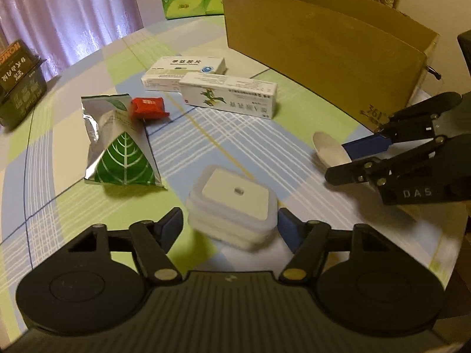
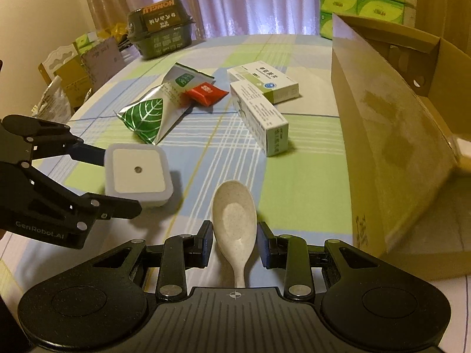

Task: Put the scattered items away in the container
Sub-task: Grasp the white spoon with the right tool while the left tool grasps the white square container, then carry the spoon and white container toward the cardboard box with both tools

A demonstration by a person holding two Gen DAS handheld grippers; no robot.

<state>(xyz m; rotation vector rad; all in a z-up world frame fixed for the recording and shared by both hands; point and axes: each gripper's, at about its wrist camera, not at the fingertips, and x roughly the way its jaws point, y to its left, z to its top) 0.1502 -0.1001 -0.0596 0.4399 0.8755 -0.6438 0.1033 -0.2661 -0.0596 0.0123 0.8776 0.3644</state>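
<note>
Free room and obstacles. Ahead of the left hand-held gripper [image 1: 229,226], beyond the white square case [image 1: 234,206] between its fingers, a bare strip of tabletop [image 1: 206,135] runs forward to 2 medicine boxes [image 1: 212,88]. A foil pouch [image 1: 117,144] and red packet [image 1: 148,107] bound it on the left. Right of the right hand-held gripper [image 2: 234,242], the cardboard box [image 2: 391,135] wall stands near, closing that side. Ahead of it, past the spoon [image 2: 234,217], tabletop lies open up to the nearer medicine box [image 2: 259,117].
</note>
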